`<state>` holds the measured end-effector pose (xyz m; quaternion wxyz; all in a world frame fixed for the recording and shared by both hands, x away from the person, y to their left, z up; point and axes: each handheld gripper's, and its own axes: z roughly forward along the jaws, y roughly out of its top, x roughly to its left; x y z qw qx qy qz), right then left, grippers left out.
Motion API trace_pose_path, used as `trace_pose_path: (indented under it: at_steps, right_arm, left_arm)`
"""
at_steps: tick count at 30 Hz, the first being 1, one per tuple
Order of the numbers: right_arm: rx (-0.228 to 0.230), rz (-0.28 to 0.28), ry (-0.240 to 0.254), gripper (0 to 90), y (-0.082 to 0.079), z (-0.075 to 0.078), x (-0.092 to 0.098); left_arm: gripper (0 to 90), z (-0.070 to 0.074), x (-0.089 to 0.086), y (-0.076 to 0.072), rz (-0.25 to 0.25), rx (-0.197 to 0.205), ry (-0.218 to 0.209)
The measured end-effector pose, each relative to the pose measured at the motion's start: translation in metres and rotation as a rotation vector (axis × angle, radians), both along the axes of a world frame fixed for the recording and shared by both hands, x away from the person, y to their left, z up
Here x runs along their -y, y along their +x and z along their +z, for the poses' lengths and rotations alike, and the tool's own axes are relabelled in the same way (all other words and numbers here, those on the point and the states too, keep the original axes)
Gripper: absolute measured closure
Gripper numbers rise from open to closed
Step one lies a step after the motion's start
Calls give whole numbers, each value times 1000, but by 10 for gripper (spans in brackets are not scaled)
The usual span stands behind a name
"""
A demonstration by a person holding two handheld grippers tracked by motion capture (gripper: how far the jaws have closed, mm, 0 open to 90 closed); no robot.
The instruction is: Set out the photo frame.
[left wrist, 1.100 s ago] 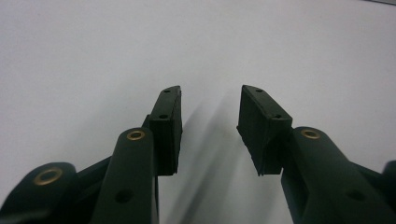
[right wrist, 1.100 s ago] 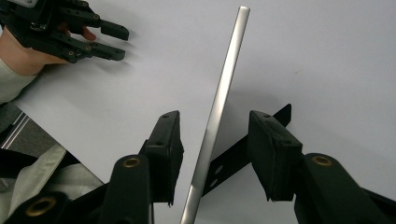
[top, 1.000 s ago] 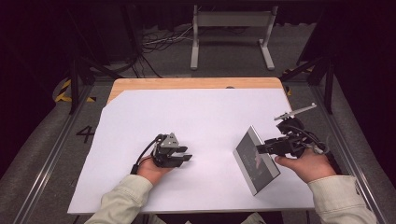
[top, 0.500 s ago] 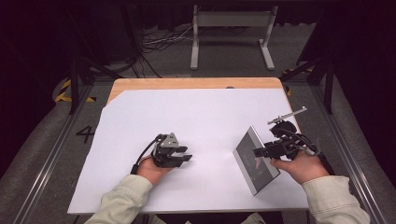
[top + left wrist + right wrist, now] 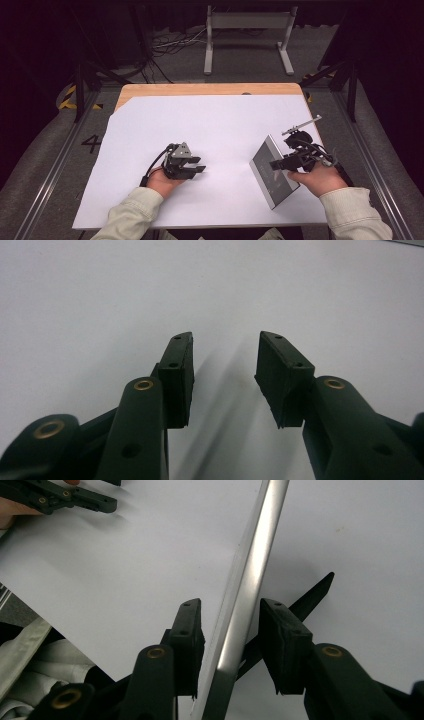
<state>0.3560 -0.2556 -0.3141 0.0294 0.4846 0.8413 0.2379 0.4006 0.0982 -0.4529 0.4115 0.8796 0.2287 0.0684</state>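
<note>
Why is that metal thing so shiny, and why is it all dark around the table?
In the right gripper view, light glares along the silver edge of the metal plate, which throws a dark pointed shadow on the white sheet. In the high view, the white sheet is brightly lit while the floor around sits in gloom. In the left gripper view, the left gripper casts soft shadows.

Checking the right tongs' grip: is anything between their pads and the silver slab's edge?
Nothing visible. The slab's metal edge sits between the right tongs, whose jaws have just been closing; slim gaps remain on both sides.

2 claws (image 5: 199,170) (image 5: 274,164), 1 metal panel (image 5: 272,172) (tilted), 1 white sheet (image 5: 215,130)
</note>
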Motion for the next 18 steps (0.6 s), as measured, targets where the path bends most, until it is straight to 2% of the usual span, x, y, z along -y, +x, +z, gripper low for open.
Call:
trace_pose_path:
  at_steps: [2, 4, 11, 18]
  right_arm:
    - [2, 2, -11, 671, 0, 1, -1]
    - [4, 20, -9, 732, 0, 1, -1]
    - [15, 16, -48, 786, 0, 4, -4]
    - [4, 34, -44, 829, 1, 6, -4]
  left_arm:
    - [590, 0, 0, 0, 0, -1, 0]
    - [590, 0, 0, 0, 0, 0, 0]
    - [590, 0, 0, 0, 0, -1, 0]
    - [589, 1, -2, 0, 4, -2, -11]
